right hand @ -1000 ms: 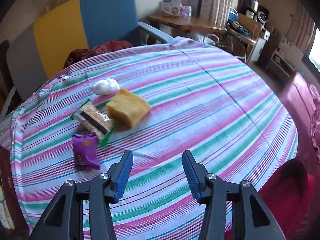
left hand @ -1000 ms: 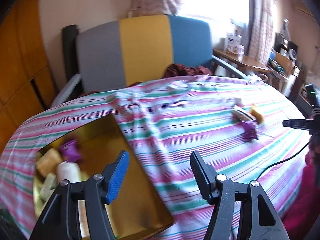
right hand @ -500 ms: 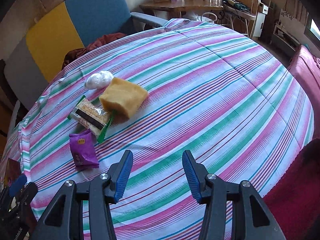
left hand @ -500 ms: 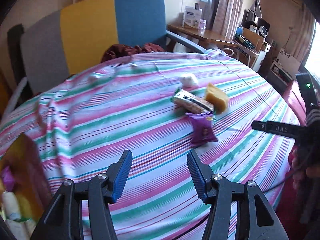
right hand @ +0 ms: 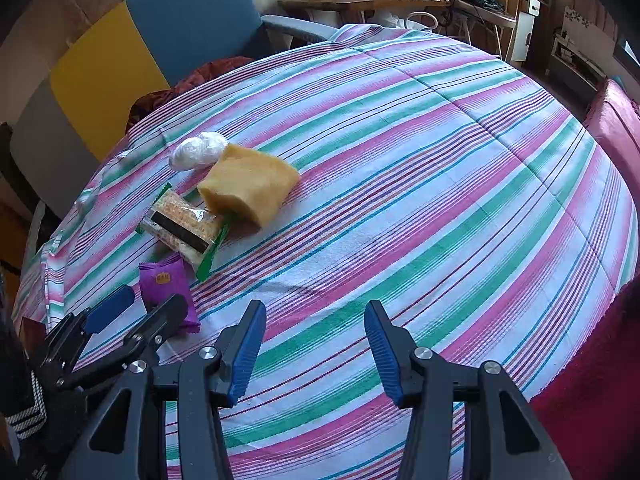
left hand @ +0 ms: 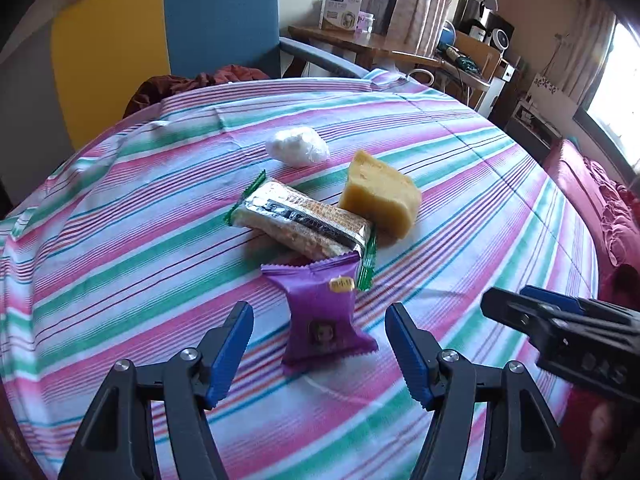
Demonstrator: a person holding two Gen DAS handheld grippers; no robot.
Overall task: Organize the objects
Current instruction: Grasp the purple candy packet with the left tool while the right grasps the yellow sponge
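Left gripper [left hand: 319, 344] wide open, straddling the purple packet [left hand: 325, 316] on the striped tablecloth [left hand: 120, 240], not touching. Right gripper [right hand: 315, 344] open, empty, over bare cloth. Packet label unreadable.

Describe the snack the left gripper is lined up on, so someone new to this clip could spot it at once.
On the striped tablecloth lies a row of four items. The purple snack packet is the nearest one, lying between the open jaws of the left gripper. It alone is purple, with a small yellow label.
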